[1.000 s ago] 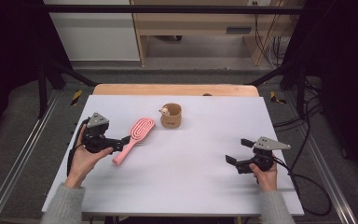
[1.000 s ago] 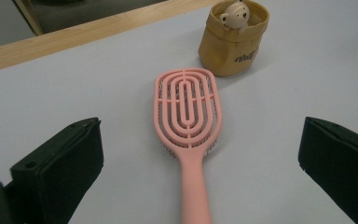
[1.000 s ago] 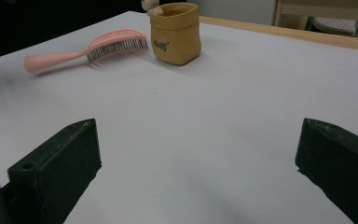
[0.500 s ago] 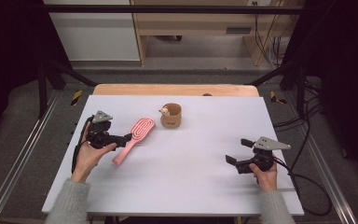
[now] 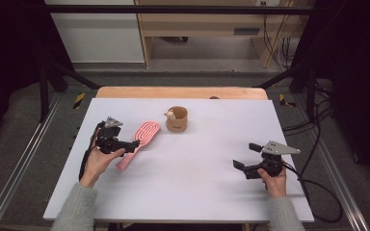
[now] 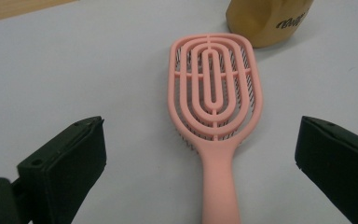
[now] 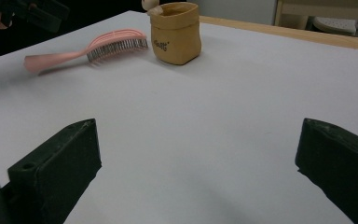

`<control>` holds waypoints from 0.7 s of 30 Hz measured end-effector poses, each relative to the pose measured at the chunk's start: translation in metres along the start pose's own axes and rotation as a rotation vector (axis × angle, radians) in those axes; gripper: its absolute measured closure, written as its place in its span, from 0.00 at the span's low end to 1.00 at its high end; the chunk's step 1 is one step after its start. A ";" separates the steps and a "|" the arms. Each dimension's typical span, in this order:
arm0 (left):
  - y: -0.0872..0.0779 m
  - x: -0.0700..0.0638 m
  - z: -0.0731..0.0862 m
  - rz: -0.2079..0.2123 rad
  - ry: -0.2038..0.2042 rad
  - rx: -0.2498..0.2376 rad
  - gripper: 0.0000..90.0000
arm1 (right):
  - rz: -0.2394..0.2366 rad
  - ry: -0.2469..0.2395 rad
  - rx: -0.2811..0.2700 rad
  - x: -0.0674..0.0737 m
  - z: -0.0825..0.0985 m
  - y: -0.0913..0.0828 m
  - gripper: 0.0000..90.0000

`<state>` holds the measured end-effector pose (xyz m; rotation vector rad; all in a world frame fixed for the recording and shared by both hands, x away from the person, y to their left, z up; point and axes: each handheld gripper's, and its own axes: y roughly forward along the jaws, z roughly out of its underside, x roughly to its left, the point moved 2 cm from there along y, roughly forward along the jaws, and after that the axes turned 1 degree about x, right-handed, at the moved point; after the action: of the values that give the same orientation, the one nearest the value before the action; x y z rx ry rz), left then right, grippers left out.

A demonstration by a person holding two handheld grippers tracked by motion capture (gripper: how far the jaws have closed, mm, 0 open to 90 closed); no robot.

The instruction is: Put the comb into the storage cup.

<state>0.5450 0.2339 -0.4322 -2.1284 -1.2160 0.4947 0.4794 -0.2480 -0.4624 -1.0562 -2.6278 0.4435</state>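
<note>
With its jaws spread wide either side of the handle, the left tool (image 5: 131, 146) sits right at the pink brush (image 5: 139, 142), nothing pinched yet. Brush lies flat on the white counter (image 5: 207, 192), left of centre, bristles down, head pointing up toward the small tan pot (image 5: 178, 119) and stopping just short of it. In the left gripper view the handle of the brush (image 6: 216, 126) runs straight down the middle between the two black jaws, so the approach looks lined up along the handle's axis. My read: this is the pre-grasp, and the handle is the pick point because it's narrow and stiff, while the slotted head is broad and has bristles under it. Lying bristles-down also lifts the handle slightly off the counter, which should leave room for the jaws. Right tool (image 5: 247, 156) is parked well apart near the right front of the counter, jaws also wide, holding nothing; in the right gripper view it faces across bare counter toward the pot (image 7: 175, 31) and the brush (image 7: 87, 49). Looks like it's just staying clear. Risk to watch: closing on the handle could swing the head into the pot.
</note>
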 end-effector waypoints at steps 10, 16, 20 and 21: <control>0.013 -0.001 0.010 0.009 -0.003 0.055 0.03 | -0.001 0.000 0.000 0.000 0.000 0.000 0.00; 0.020 -0.005 0.013 0.004 0.018 0.090 0.05 | -0.002 0.001 0.000 0.000 0.000 0.000 0.00; 0.023 -0.006 0.015 0.001 0.018 0.105 0.06 | -0.002 0.001 0.000 0.000 0.000 0.000 0.00; 0.024 -0.006 0.016 0.000 0.016 0.110 0.07 | -0.003 0.000 -0.002 0.000 0.000 0.000 0.00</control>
<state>0.5481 0.2250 -0.4604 -2.0361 -1.1535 0.5320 0.4794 -0.2479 -0.4622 -1.0532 -2.6297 0.4407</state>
